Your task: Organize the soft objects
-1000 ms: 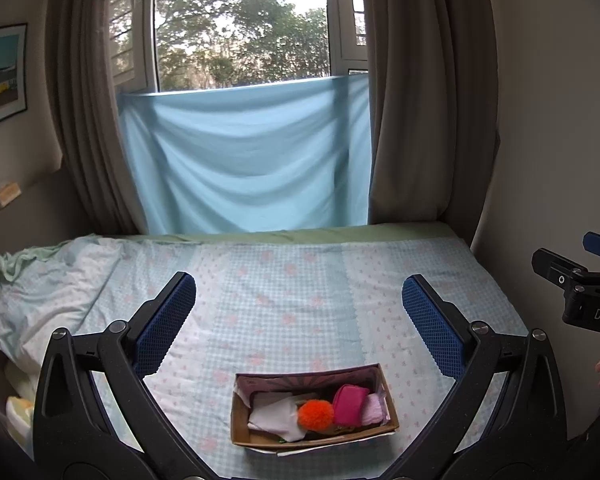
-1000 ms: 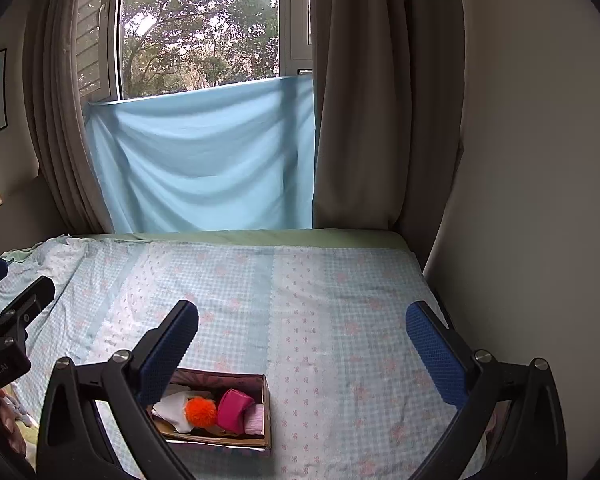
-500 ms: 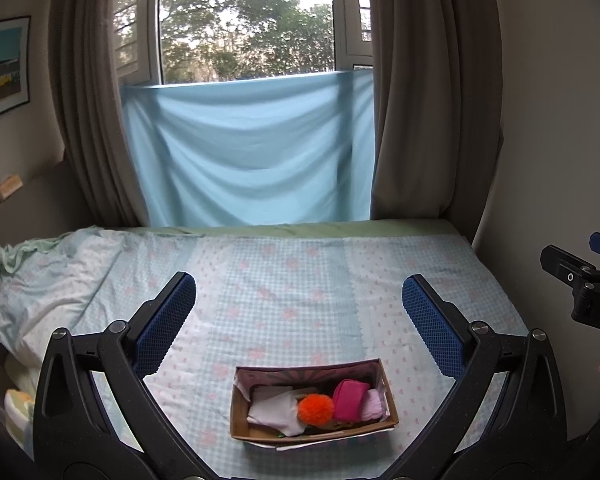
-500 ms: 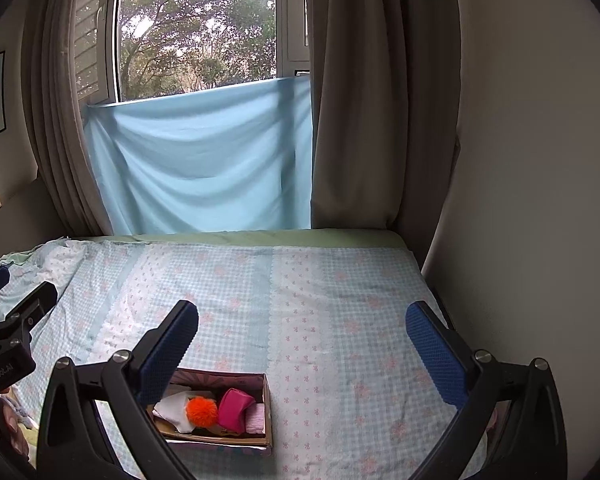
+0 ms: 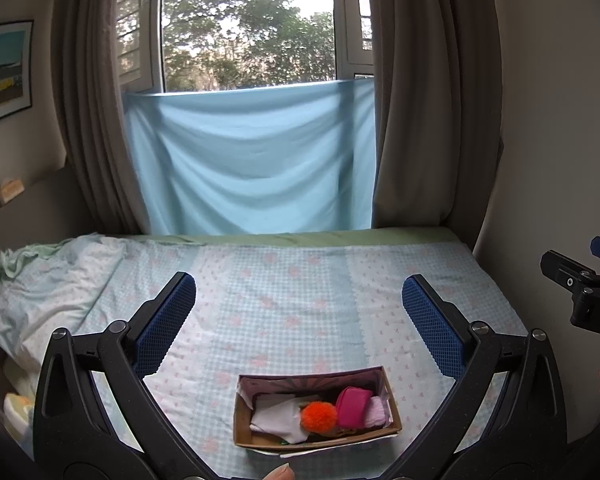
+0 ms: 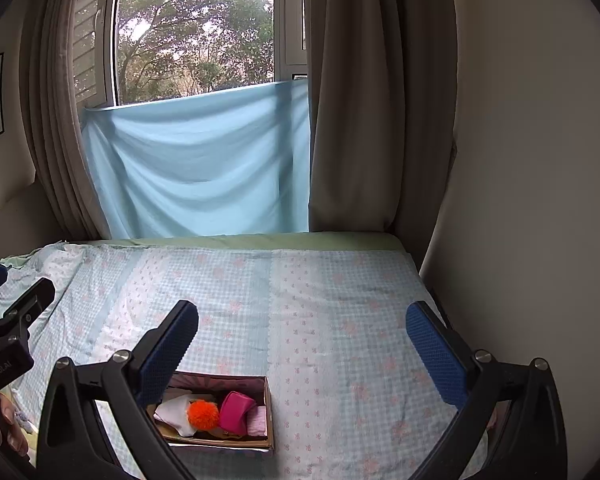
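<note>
- A bed (image 5: 300, 304) with a pale blue checked sheet dotted with pink flowers filled the room up to a window, where a light blue cloth (image 5: 252, 160) hung across the lower panes between brown-grey curtains (image 5: 424, 120).
- A framed picture (image 5: 4, 72) hung on the wall at the left, and rumpled bedding (image 5: 48, 280) lay bunched at the bed's left edge.
- A small cardboard box (image 5: 316, 438) sat on the sheet near the front edge of the bed, its top open.
- Inside the box lay a white folded cloth (image 5: 276, 420) at the left, an orange pompom (image 5: 319, 417) in the middle, a magenta roll (image 5: 354, 402) just right of it, and a pale pink soft piece (image 5: 378, 410) against the right wall.
- The left gripper (image 5: 300, 320) was held above the bed with its blue-padded fingers spread wide, gripping nothing; the box showed low between them.
- The right gripper (image 6: 302, 346) hung likewise with its fingers spread and empty, the box sitting by its left finger (image 6: 168, 352), partly hidden behind it.
- Each gripper showed at the edge of the other's view, well apart from the box.
</note>
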A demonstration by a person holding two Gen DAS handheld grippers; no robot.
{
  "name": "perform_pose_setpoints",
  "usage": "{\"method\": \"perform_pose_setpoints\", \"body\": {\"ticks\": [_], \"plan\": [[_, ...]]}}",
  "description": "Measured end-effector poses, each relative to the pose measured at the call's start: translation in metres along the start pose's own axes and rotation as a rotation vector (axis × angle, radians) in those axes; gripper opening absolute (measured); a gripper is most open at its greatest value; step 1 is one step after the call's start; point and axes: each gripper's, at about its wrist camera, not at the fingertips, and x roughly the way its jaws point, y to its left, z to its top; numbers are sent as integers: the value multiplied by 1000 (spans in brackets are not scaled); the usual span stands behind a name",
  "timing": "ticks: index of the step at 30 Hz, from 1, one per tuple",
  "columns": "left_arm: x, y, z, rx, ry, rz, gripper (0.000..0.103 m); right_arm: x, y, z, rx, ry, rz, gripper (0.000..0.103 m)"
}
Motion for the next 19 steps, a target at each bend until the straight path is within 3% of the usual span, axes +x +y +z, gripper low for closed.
{"method": "perform_pose_setpoints", "body": {"ticks": [11, 19], "plan": [[3, 10, 1, -30, -12, -7, 103, 3, 4, 0, 13, 0, 1, 103], [10, 5, 1, 5, -15, 2, 103, 9, 6, 0, 30, 23, -2, 103]]}}
